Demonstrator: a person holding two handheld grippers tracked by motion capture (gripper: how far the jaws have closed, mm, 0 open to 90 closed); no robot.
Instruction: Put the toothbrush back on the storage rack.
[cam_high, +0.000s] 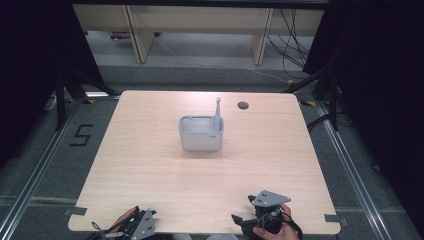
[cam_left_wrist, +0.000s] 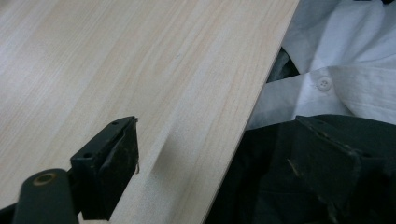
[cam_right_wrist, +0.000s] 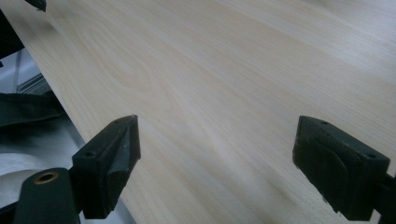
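While both hands rest at the near edge of the table (cam_high: 150, 165), the 2 grippers lie low over the wood and grasp nothing. In the high view, the left gripper (cam_high: 136, 227) sits at about 7 o'clock on the tabletop, its grey plate tilted toward the centre and the left hand (cam_high: 121, 221) curled behind it. The right gripper (cam_high: 247, 212) sits at about 5 o'clock, its grey plate facing up and the right hand (cam_high: 280, 229) wrapped under the body from the edge.

In the left gripper view, the jaws stand wide apart: one jaw hangs over the wood, the other beyond the table edge, above dark cloth and a white shirt (cam_left_wrist: 345, 56) with 1 button. In the right gripper view, the jaws are likewise spread wide, both over bare wood, with the table edge running toward 10 o'clock.

The grey caddy (cam_high: 201, 133) stands upright at the table centre, well apart from both grippers, toward 12 o'clock from them. A grey brush (cam_high: 218, 112) stands nearly upright in its right-hand compartment, handle rising above the rim. A round cable hole (cam_high: 243, 105) lies at 1 o'clock from the caddy.
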